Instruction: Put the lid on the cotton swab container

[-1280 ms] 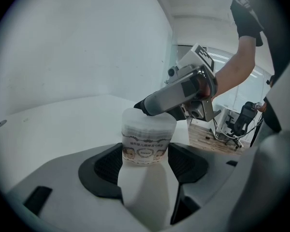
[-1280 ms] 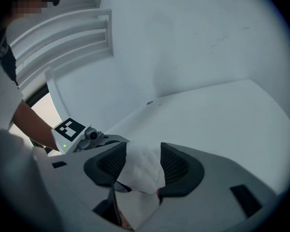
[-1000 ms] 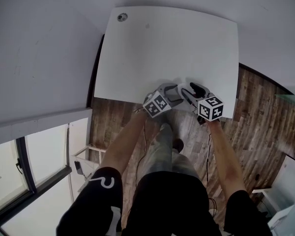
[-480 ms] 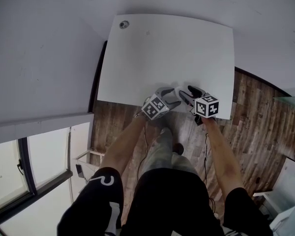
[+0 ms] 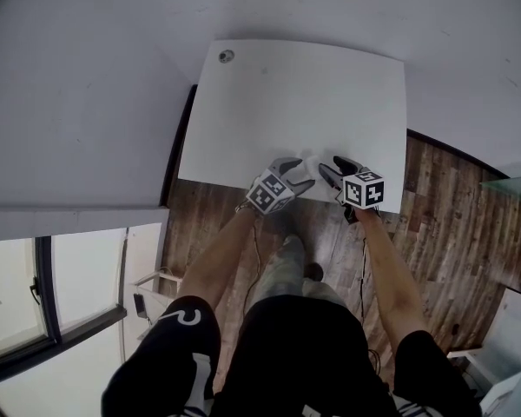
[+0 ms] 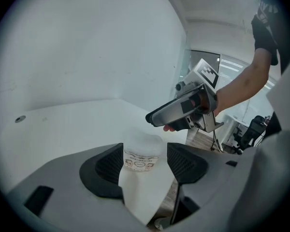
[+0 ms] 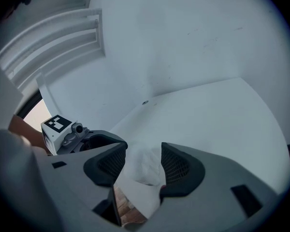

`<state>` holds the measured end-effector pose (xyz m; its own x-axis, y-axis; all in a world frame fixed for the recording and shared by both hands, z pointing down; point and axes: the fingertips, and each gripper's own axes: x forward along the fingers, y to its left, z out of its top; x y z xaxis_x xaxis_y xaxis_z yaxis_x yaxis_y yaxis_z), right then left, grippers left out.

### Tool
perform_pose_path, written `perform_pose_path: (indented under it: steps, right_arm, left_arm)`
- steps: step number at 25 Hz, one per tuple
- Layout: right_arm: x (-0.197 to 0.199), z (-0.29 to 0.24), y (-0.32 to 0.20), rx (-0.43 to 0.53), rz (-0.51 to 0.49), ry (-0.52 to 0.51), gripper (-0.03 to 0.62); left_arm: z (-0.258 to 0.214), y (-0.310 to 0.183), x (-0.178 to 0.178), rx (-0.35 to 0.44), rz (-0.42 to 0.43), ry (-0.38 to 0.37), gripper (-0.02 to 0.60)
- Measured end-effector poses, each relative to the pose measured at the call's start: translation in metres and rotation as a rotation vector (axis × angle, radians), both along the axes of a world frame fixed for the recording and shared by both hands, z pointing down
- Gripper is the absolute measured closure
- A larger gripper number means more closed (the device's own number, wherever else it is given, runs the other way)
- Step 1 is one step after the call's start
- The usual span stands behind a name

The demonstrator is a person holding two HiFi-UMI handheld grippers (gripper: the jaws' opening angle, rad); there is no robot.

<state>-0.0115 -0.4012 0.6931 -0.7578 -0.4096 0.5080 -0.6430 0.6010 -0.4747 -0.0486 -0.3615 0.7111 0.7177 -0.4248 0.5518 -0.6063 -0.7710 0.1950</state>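
Left gripper view shows the upright cotton swab container [image 6: 141,153] near the worktop [image 6: 63,124] edge, between the unclenched, just-narrowing jaws of the left gripper [image 6: 145,159]; the right gripper [image 6: 151,119] hovers just above, jaws parted round a whitish piece [image 7: 144,167], hold unclear.

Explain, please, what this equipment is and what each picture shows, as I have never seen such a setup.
No robot here: a person holds a two-jaw gripper in each hand, the left gripper and the right gripper. The head view looks down from the person's head at a white table. The other two views come from cameras riding on the grippers, looking along their jaws. A small labelled container sits between the left jaws, which have just been closing slightly; a slim gap shows, so it looks ungripped. Something pale shows between the right jaws; whether it is the lid, or gripped, I cannot tell.
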Motion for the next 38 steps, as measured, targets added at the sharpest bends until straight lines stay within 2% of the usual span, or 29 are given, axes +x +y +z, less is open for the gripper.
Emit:
perform_pose_path:
  steps: [6,14,20,27,31,38]
  right_arm:
    - [0.010,-0.034,0.006,0.068,0.034,0.006,0.379]
    - [0.035,-0.092,0.033,0.225,0.055,0.071,0.414]
    - [0.062,-0.133,0.055,0.285,0.112,0.067,0.439]
    - [0.089,-0.164,0.085,0.334,0.172,0.069,0.496]
    - [0.100,-0.176,0.102,0.381,0.181,0.091,0.525]
    - [0.100,-0.186,0.136,0.392,0.183,0.071,0.570]
  left_arm:
    - [-0.035,0.007,-0.003,0.031,-0.087,0.023,0.305]
    - [-0.102,0.017,-0.006,0.096,-0.272,0.109,0.348]
    - [-0.143,0.038,0.001,0.157,-0.381,0.101,0.372]
    - [-0.173,0.076,-0.003,0.204,-0.509,0.128,0.461]
    - [-0.186,0.099,-0.001,0.224,-0.554,0.138,0.503]
    - [-0.210,0.126,-0.002,0.265,-0.590,0.117,0.517]
